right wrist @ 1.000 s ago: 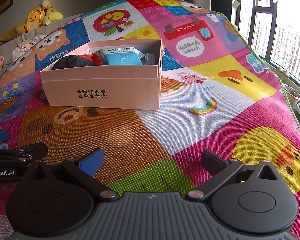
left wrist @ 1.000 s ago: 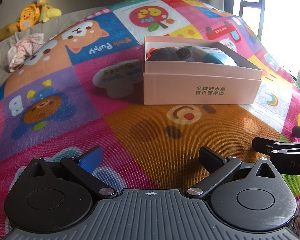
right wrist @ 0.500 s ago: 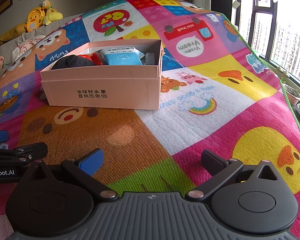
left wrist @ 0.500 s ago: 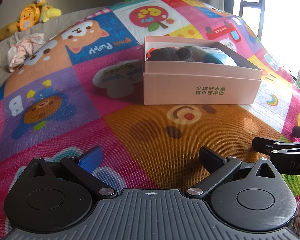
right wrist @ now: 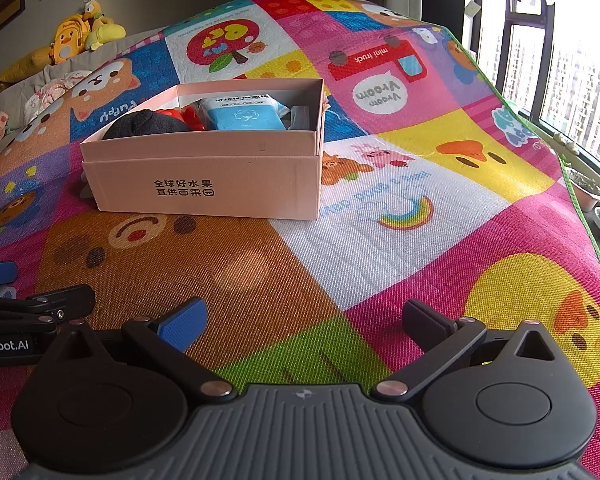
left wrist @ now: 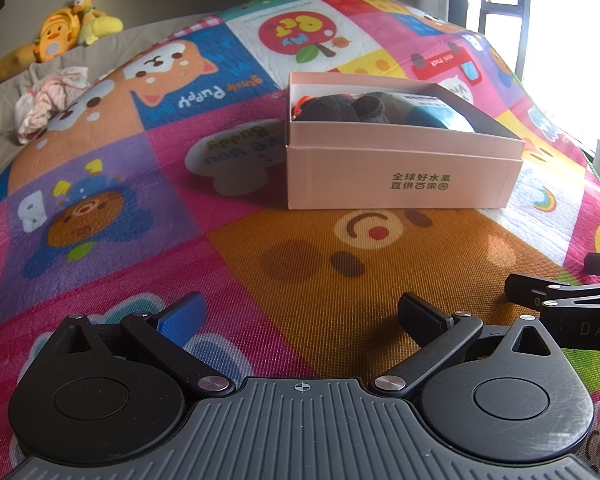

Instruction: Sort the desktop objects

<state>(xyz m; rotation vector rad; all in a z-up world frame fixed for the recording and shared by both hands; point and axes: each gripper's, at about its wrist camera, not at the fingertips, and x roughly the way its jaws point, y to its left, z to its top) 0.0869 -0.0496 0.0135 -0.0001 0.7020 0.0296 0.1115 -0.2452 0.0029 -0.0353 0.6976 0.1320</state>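
Observation:
A pink cardboard box (left wrist: 400,176) (right wrist: 204,184) stands on the colourful play mat. It holds a black plush (left wrist: 340,108) (right wrist: 144,124), something red (right wrist: 184,114), a blue wipes pack (right wrist: 244,116) (left wrist: 436,116) and a small grey item (right wrist: 300,116). My left gripper (left wrist: 300,312) is open and empty, low over the mat in front of the box. My right gripper (right wrist: 304,316) is open and empty, beside it to the right. Each shows at the edge of the other's view.
The play mat (right wrist: 380,220) covers the surface and drops off at its right edge near a window (right wrist: 572,80). Yellow plush toys (left wrist: 60,32) and bundled cloth (left wrist: 48,100) lie at the far left. Plant pots (right wrist: 588,192) stand right.

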